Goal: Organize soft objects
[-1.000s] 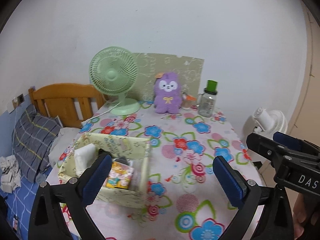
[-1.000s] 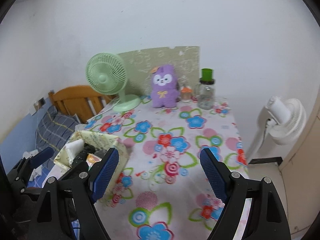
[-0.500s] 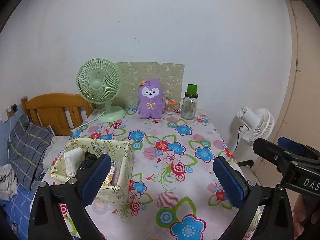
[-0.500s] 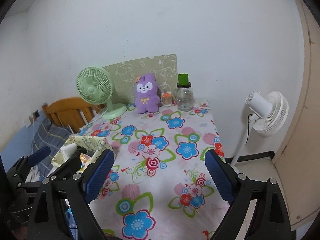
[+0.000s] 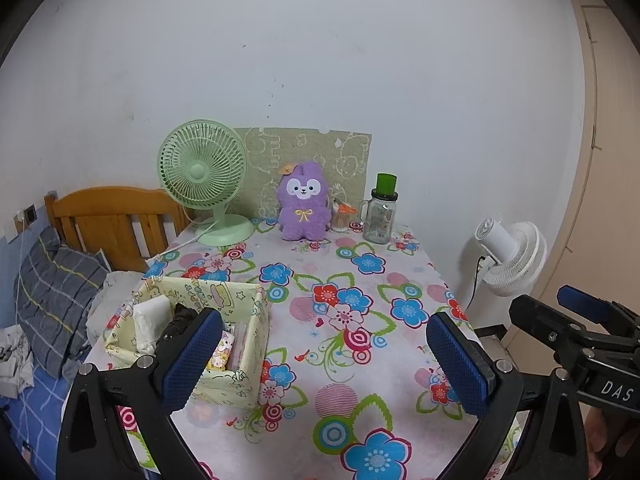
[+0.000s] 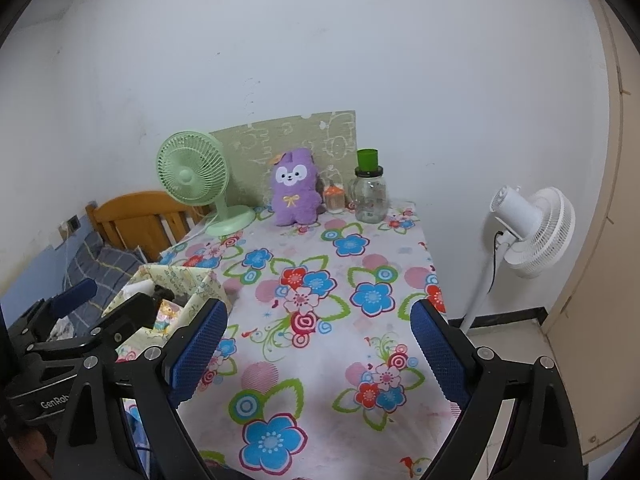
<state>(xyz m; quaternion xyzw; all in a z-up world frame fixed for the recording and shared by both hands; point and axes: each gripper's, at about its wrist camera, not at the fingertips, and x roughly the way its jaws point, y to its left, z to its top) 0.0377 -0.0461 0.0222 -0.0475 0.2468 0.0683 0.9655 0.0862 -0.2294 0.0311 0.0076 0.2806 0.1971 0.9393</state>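
Blue-padded fingers of the left gripper point(image 5: 324, 360) reach in from the bottom of the left wrist view, tilted down toward a worktop point(image 5: 360, 364) covered in a bright floral cloth, with its jaws spread wide apart and nothing between them. In the right wrist view the right gripper point(image 6: 318, 350) is posed the same way, angled down over the near edge of the worktop, its jaws also wide apart and empty. Each gripper shows in the other's view: the right one at the lower right edge of the left wrist view, with part of a hand point(image 5: 608, 440) below it, and the left one at the lower left of the right wrist view. A purple plush toy point(image 5: 305, 206) sits upright at the far edge of the worktop, in the upper middle of both views, well apart from both grippers. It leans against a pale green patterned board point(image 5: 344, 156) propped on the wall. Just left of the plush stands a green desk fan point(image 5: 204, 184); just right of it are a small cup point(image 5: 342, 218) and a glass jar point(image 5: 380, 216) with a green lid. A pale yellow fabric box point(image 5: 240, 312) sits at the lower left of the worktop, partly behind the left gripper's left finger, holding a white folded item point(image 5: 150, 320), something dark and small packets. A white standing fan point(image 5: 512, 256) is on the floor at right; a wooden bed headboard point(image 5: 112, 216) is at left.
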